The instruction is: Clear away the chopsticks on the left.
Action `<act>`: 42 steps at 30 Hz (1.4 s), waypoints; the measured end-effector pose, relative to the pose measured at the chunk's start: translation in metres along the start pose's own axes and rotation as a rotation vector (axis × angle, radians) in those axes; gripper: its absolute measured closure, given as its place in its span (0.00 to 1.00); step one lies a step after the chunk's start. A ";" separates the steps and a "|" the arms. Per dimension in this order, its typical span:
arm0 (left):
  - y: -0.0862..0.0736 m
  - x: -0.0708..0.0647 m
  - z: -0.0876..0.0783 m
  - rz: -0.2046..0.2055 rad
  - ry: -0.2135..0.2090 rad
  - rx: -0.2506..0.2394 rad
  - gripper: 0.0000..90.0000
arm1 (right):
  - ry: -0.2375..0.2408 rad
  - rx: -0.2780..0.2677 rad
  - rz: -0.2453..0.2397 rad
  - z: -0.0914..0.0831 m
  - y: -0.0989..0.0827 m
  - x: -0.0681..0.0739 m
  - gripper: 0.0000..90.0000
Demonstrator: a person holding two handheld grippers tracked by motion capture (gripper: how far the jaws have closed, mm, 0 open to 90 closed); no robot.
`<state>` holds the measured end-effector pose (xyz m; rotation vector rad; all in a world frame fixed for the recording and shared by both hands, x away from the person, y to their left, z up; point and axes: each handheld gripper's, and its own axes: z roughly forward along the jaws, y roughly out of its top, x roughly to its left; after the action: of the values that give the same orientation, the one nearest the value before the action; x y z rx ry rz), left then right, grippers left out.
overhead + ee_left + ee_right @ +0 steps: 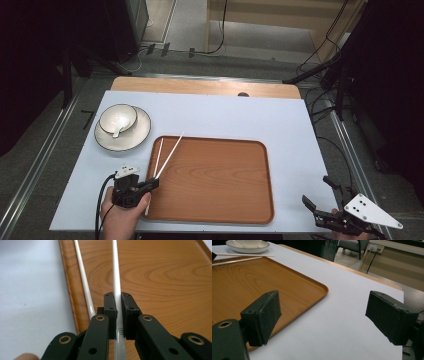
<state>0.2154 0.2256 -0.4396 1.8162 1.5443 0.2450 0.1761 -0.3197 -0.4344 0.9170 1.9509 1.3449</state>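
Observation:
Two white chopsticks lie at the left edge of a wooden tray (215, 175). My left gripper (154, 182) sits at the tray's front left corner, shut on the right-hand chopstick (116, 270), which runs forward between its jaws. The other chopstick (83, 280) rests just left of it along the tray's rim. In the high view the two sticks spread apart toward the far side, the held chopstick (170, 154) angling right. My right gripper (316, 190) is open at the table's front right corner, its jaws wide apart over bare white tabletop (325, 315) beside the tray (242, 282).
A white bowl (118, 118) with a spoon (116, 131) in it stands on a plate (141, 131) at the table's far left, beyond the tray. The plate (247, 249) also appears far off in the right gripper view. A white sheet (290, 130) covers the table.

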 end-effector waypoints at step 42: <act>0.029 -0.025 0.052 0.071 0.061 0.061 0.82 | 0.001 0.005 0.001 -0.001 -0.001 -0.002 0.15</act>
<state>0.2614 0.1817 -0.4508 1.9298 1.5458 0.2923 0.1759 -0.3220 -0.4346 0.9194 1.9554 1.3419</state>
